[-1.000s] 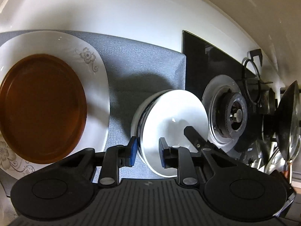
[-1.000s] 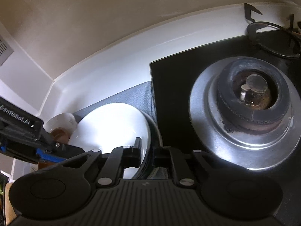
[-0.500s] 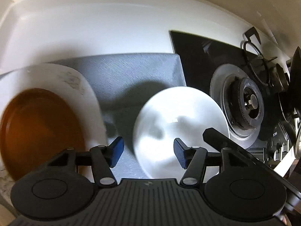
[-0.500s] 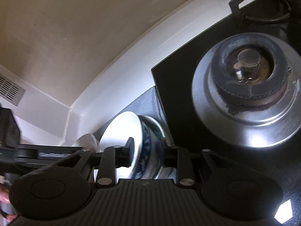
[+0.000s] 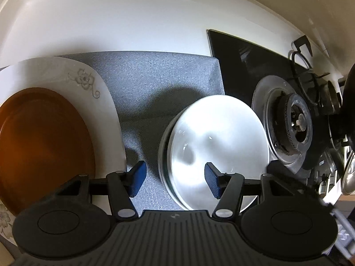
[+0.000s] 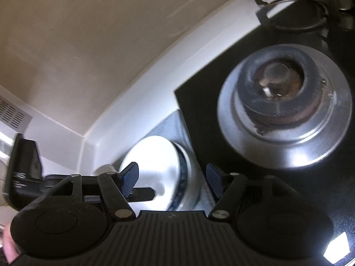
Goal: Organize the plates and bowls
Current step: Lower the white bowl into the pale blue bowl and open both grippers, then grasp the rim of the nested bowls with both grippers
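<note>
A stack of white bowls (image 5: 219,146) rests on the grey mat (image 5: 164,84), right beside the black hob. My left gripper (image 5: 175,181) stands open over the stack's left rim, and its blue pads touch nothing. In the right wrist view the same bowls (image 6: 153,157) show a blue-patterned lower bowl (image 6: 183,177). My right gripper (image 6: 172,181) straddles their right rim with its jaws opening, the pads clear of the rim. At the left of the mat a brown plate (image 5: 44,146) lies on a white flowered plate (image 5: 84,79).
The black glass hob (image 5: 239,62) with a silver burner (image 5: 290,122) adjoins the mat on the right. A pan support (image 5: 301,53) and dark cookware (image 5: 348,110) stand farther right. A white upstand (image 5: 133,22) runs behind. The left gripper's body (image 6: 22,173) and a hand show at the left of the right wrist view.
Both grippers have let go of the bowl rims and opened. The bowls have settled level on the mat from a tilt. The right gripper has rolled and drawn back slightly.
</note>
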{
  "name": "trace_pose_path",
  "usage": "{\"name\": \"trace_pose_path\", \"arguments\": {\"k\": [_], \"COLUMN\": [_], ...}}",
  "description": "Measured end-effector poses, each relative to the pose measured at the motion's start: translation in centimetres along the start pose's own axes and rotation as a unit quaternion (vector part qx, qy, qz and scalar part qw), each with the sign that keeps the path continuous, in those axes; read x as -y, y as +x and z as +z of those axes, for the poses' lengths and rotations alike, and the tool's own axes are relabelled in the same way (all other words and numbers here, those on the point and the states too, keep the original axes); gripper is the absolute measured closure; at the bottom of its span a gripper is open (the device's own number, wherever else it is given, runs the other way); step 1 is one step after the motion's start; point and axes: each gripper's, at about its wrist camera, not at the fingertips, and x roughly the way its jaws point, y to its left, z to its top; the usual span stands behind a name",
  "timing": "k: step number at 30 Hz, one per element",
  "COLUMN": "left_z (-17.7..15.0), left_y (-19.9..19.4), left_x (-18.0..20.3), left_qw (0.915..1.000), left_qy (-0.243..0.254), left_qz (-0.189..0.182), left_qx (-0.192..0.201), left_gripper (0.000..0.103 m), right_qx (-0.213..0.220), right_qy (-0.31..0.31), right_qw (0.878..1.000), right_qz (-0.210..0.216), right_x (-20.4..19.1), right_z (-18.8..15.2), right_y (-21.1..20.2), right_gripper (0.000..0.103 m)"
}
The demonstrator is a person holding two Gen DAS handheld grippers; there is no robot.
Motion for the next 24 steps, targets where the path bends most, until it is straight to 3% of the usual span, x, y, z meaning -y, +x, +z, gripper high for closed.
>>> {"name": "trace_pose_path", "arguments": {"k": [3, 4, 5, 6, 8, 11, 15, 20, 24], "left_z": [-0.2, -0.3, -0.4, -0.6, -1.1, -2.4, -3.5, -2.7, -2.4], "left_y": [0.6, 1.6, 2.4, 2.7, 2.9, 3.2, 4.6, 5.9, 5.7], "left_x": [0.0, 0.6, 1.2, 1.7, 2.1, 1.2, 0.3, 0.7, 1.2], "left_qw": [0.9999, 1.0, 0.9999, 0.9997, 0.9994, 0.9998, 0.9992, 0.999, 0.9995], "left_qy": [-0.008, -0.001, 0.006, 0.002, -0.002, -0.016, -0.022, -0.024, -0.025], "left_qz": [-0.005, 0.008, 0.013, 0.023, 0.033, 0.01, -0.014, -0.018, -0.008], "left_qx": [0.009, -0.001, -0.01, 0.0, 0.006, -0.009, -0.029, -0.034, -0.019], "left_gripper": [0.047, 0.058, 0.053, 0.054, 0.058, 0.064, 0.063, 0.063, 0.067], "right_qx": [-0.011, -0.017, -0.027, -0.031, -0.03, -0.042, -0.051, -0.061, -0.064], "right_qy": [0.018, 0.03, 0.046, 0.053, 0.048, 0.032, 0.0, -0.013, -0.045], "right_qw": [1.0, 0.999, 0.999, 0.998, 0.998, 0.998, 0.998, 0.998, 0.996], "right_qz": [0.003, 0.003, 0.008, -0.003, -0.03, -0.033, -0.028, -0.027, -0.044], "right_x": [0.6, 0.8, 1.0, 1.1, 1.0, 1.0, 0.9, 0.6, -0.3], "right_z": [-0.3, -0.3, -0.3, -0.4, -0.5, -0.9, -1.5, -1.4, -1.4], "right_y": [1.0, 1.8, 2.7, 3.3, 3.4, 2.7, 2.0, 2.7, 2.7], "right_gripper": [0.031, 0.034, 0.046, 0.05, 0.071, 0.073, 0.072, 0.066, 0.073]}}
